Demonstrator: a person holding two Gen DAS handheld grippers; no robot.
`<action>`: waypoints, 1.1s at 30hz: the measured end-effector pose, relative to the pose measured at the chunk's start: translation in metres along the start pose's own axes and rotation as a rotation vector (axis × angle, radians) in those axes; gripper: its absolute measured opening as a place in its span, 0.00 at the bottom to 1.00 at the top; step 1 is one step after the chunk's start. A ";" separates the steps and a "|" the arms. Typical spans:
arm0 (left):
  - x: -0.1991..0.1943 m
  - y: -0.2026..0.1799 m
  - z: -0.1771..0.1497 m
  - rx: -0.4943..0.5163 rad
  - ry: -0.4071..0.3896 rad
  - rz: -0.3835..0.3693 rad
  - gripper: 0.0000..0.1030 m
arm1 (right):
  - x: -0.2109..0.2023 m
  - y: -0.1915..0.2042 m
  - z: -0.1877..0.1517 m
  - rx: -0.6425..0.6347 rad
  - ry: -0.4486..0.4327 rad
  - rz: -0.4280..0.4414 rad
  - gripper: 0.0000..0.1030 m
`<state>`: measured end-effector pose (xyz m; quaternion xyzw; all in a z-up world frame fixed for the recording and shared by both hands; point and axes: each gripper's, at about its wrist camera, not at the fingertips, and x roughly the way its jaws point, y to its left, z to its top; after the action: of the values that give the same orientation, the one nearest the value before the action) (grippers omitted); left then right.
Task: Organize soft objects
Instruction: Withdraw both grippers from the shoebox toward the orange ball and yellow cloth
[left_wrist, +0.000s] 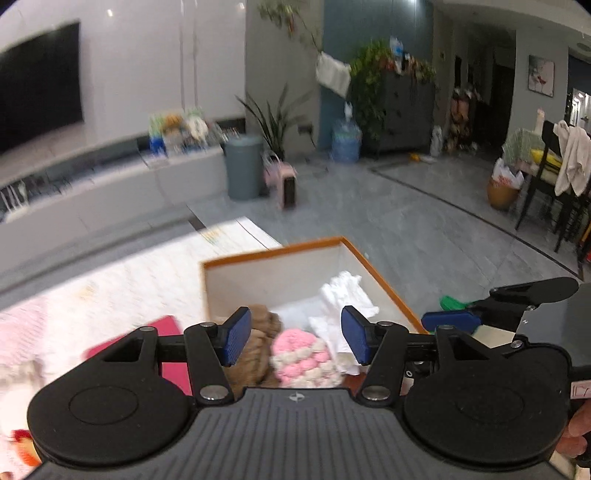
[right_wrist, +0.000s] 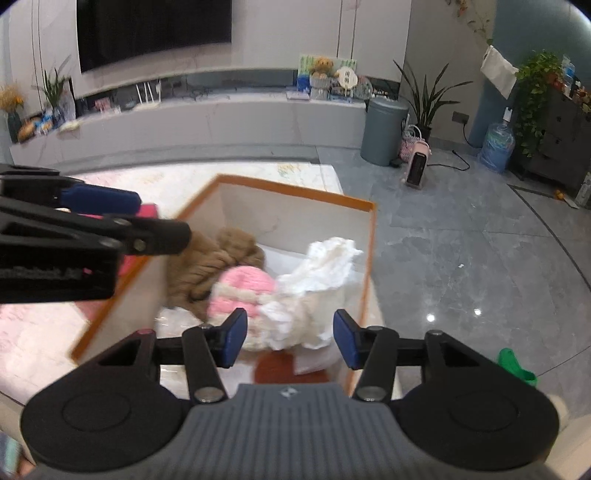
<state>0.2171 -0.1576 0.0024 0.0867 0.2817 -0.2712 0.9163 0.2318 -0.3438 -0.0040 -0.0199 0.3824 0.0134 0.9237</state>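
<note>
No legible text anywhere. Left claw (right_wrist: 99, 201) body carries a printed line in the right wrist view, too blurred to read. Round white sign (right_wrist: 347, 77) on the TV shelf (right_wrist: 221, 110) bears dark characters, unreadable.

The box (right_wrist: 295, 195) looks like stiff cardboard, matt white inside with an orange rim. In it lie a pink-and-cream knitted piece (right_wrist: 240, 291), chunky and bobbled, brown fuzzy knitwear (right_wrist: 214, 262) and crumpled white cloth (right_wrist: 325, 266). The floor (right_wrist: 461, 240), right of frame, is glossy grey stone-look tile.
</note>
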 end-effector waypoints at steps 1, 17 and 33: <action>-0.010 0.002 -0.005 -0.001 -0.022 0.013 0.64 | -0.005 0.005 -0.002 0.008 -0.014 0.010 0.51; -0.118 0.047 -0.085 -0.111 -0.159 0.256 0.64 | -0.073 0.118 -0.056 0.054 -0.231 0.115 0.59; -0.165 0.116 -0.170 -0.198 -0.078 0.385 0.64 | -0.061 0.215 -0.091 0.001 -0.241 0.175 0.60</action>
<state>0.0863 0.0659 -0.0444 0.0381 0.2493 -0.0657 0.9655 0.1159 -0.1336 -0.0304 0.0157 0.2692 0.0961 0.9581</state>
